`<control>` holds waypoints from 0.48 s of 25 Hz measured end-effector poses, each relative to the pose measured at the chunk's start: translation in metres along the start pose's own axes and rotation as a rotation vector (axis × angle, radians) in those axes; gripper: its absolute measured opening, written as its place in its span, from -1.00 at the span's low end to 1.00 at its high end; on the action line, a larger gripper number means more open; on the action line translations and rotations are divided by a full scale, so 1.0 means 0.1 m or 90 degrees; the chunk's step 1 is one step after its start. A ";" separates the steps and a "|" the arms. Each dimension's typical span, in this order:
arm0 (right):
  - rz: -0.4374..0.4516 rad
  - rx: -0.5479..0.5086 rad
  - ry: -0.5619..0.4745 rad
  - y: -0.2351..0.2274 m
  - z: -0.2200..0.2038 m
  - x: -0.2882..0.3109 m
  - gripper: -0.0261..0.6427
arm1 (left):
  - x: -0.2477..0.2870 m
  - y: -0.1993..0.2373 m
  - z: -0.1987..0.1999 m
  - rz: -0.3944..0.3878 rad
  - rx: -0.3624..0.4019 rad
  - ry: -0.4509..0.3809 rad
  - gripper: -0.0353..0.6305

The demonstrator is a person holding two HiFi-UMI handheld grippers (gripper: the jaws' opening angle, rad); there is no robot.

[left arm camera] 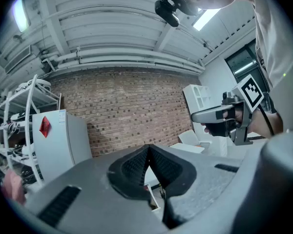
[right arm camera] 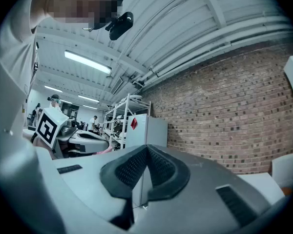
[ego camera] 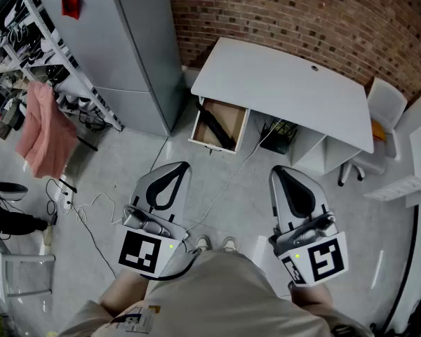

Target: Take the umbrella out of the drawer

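Observation:
A black folded umbrella (ego camera: 217, 126) lies slantwise inside the open wooden drawer (ego camera: 197, 123), which is pulled out under the left end of the white desk (ego camera: 288, 90). Both grippers are held level near my waist, well short of the drawer. In the head view my left gripper (ego camera: 174, 174) points toward the drawer, its pads meeting at the tip with nothing between them. My right gripper (ego camera: 286, 174) is likewise shut and empty. The left gripper view shows its tips (left arm camera: 148, 148) touching; the right gripper view shows the same (right arm camera: 146, 149).
A tall grey cabinet (ego camera: 119, 41) stands left of the desk, with a metal rack (ego camera: 28, 27) and a pink cloth (ego camera: 42, 128) farther left. Cables (ego camera: 91, 209) trail on the floor. A white chair (ego camera: 382, 111) and a black basket (ego camera: 279, 135) sit by the desk. A brick wall (ego camera: 302, 5) is behind.

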State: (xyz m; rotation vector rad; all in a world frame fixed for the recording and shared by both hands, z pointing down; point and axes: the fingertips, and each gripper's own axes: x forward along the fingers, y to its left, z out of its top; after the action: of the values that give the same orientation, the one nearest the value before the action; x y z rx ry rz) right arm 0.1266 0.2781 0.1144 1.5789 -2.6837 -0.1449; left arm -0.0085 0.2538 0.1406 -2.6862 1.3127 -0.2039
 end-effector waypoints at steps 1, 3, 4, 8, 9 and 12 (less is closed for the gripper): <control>0.001 0.008 -0.004 -0.01 0.02 0.00 -0.90 | 0.00 0.00 0.02 0.001 -0.002 -0.001 -0.87; 0.001 0.027 -0.015 -0.04 0.04 -0.01 -0.90 | 0.00 0.00 0.04 0.001 -0.004 -0.002 -0.87; 0.000 0.035 -0.019 -0.06 0.05 -0.02 -0.90 | 0.01 0.00 0.04 0.000 -0.005 -0.001 -0.87; 0.002 0.045 -0.022 -0.06 0.04 -0.04 -0.90 | 0.00 -0.04 0.01 -0.007 -0.004 0.001 -0.87; 0.004 0.047 -0.021 -0.06 0.04 -0.04 -0.90 | 0.00 -0.05 0.01 -0.007 -0.004 0.002 -0.87; 0.012 0.051 -0.018 -0.04 0.01 -0.05 -0.90 | 0.00 -0.07 0.00 -0.010 -0.012 0.003 -0.87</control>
State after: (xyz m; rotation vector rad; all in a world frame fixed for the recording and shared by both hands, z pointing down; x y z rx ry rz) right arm 0.1329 0.2805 0.1131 1.5839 -2.7578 -0.0615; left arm -0.0029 0.2581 0.1420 -2.7141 1.3026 -0.2000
